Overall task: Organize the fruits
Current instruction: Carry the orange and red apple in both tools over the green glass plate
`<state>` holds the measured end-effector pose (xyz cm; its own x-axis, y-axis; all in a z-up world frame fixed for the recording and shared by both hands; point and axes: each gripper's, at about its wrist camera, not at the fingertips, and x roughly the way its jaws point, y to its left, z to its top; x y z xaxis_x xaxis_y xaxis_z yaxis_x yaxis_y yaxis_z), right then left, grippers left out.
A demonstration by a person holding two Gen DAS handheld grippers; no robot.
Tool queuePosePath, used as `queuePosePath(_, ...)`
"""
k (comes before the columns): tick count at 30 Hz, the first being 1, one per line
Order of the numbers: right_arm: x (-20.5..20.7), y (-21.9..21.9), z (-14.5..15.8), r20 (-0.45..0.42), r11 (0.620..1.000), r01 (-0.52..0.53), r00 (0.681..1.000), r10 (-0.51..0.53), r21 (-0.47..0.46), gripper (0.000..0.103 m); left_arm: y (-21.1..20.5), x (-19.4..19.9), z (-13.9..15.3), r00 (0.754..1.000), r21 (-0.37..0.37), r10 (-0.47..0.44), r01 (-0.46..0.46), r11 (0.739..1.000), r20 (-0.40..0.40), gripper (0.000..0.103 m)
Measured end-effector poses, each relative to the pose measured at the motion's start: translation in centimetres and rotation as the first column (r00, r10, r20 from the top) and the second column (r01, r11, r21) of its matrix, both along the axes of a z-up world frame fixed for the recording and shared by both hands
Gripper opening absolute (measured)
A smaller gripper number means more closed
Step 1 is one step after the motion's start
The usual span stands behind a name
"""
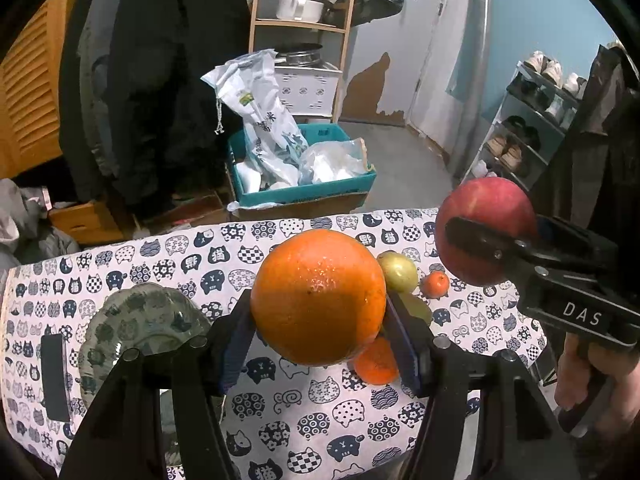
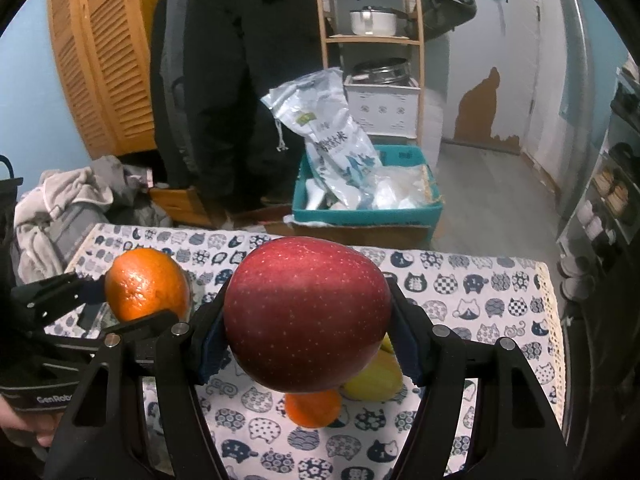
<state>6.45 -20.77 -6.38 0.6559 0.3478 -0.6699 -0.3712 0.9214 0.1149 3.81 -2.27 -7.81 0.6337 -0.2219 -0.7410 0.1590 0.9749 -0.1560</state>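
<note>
Cluttered storage space lies behind the work surface: a wooden shelf with a white pot (image 1: 300,7), a teal box (image 1: 304,188) of plastic bags, and a shoe rack (image 1: 532,128) to the right. We work over a table covered by a cloth (image 1: 280,400) printed with cat faces, flat and matte.

Status of the task, as we judge it: early. The glass plate (image 1: 140,328) at the left of the table, clear with a scalloped rim, shows no fruit on it, and we take it to be the likely destination.

Both tools are loaded and raised above the table:
- We hold the left gripper (image 1: 320,320) clamped on a large orange (image 1: 318,296), its skin glossy and finely pitted, round in shape.
- We hold the right gripper (image 2: 308,332) clamped on a red apple (image 2: 307,312), smooth, speckled with pale dots, slightly flattened at the top.

Remaining on the cloth, close together near the middle-right:
- two small tangerines (image 1: 436,283), one of them partly hidden under the orange (image 1: 378,364);
- a yellow-green fruit (image 1: 398,271), smooth-skinned;
- a second yellow-green fruit (image 2: 376,376), partly hidden; we cannot tell its kind.

Both held fruits are yet to be set down, and at least four pieces are yet to be collected.
</note>
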Motion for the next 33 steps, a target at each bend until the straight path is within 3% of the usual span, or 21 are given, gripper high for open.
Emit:
queuePosePath(19,0.7,6.0,0.0,-0.015,0.996,-0.091,0.996,0.091,-0.005,0.070,4.3,-1.0,0.3,0.997,-0.030,0.074,-0.074,0.997,-0.004,0.064)
queuePosePath(33,1.3,12.7,-1.0,-0.043,0.980,-0.196,0.980,0.195,-0.022,0.070,10.5,-2.0,-0.9,0.981,-0.060,0.188,-0.190,0.980,-0.037,0.064)
